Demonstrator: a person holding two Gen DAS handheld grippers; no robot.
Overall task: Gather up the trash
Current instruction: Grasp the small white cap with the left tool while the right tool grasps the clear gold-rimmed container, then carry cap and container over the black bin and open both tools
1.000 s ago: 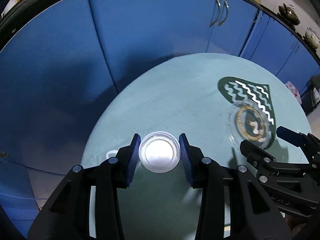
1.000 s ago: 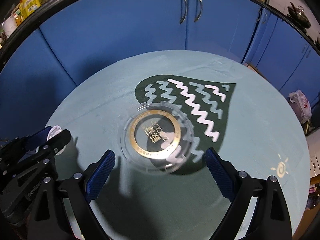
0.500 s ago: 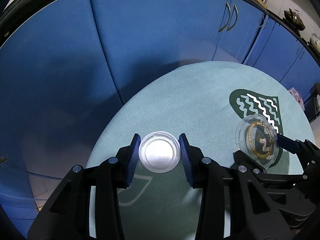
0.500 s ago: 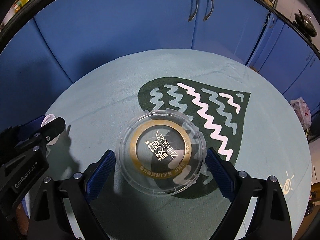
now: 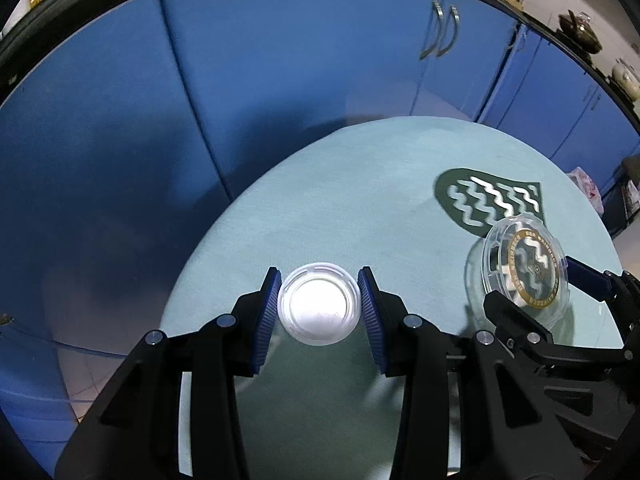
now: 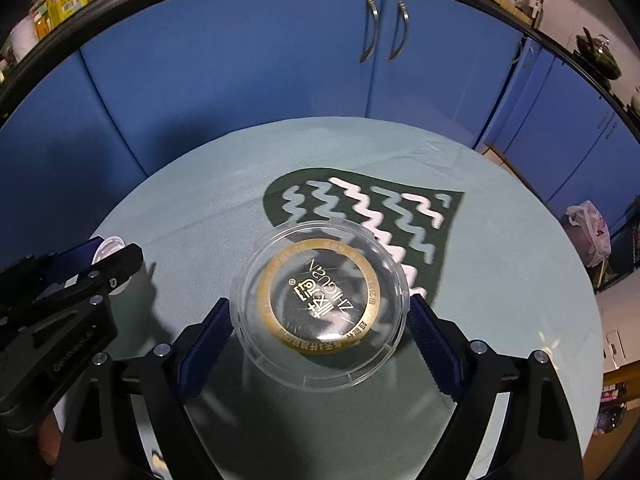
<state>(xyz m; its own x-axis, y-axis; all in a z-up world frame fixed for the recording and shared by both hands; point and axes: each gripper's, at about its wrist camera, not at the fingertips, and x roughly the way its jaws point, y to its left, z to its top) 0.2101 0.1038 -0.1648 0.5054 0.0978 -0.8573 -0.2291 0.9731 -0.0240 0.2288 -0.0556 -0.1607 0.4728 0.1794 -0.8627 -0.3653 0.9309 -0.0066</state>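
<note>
A small round white plastic cup (image 5: pixel 319 305) sits between the blue pads of my left gripper (image 5: pixel 320 308), which is shut on it above the table's near left part. A clear round plastic lid (image 6: pixel 320 300) with a gold ring and printed lettering sits between the pads of my right gripper (image 6: pixel 320 314). Its jaws are closing, and both pads touch the lid's rim. In the left wrist view the lid (image 5: pixel 526 264) stands tilted, off the cloth, in the right gripper (image 5: pixel 532 284). The left gripper (image 6: pixel 108 256) shows at the left of the right wrist view.
The round table (image 6: pixel 500 280) has a pale teal cloth with a dark green patch of wavy lines (image 6: pixel 360 208). Blue cabinet doors (image 6: pixel 240 80) curve behind it. A plastic bag (image 6: pixel 588 232) lies on the floor at the right. Pots stand on the counter (image 5: pixel 580 32).
The right gripper moved forward until the clear lid lay between its pads, narrowed onto its rim and tilted it off the cloth. The left gripper kept its hold on the white cup.
</note>
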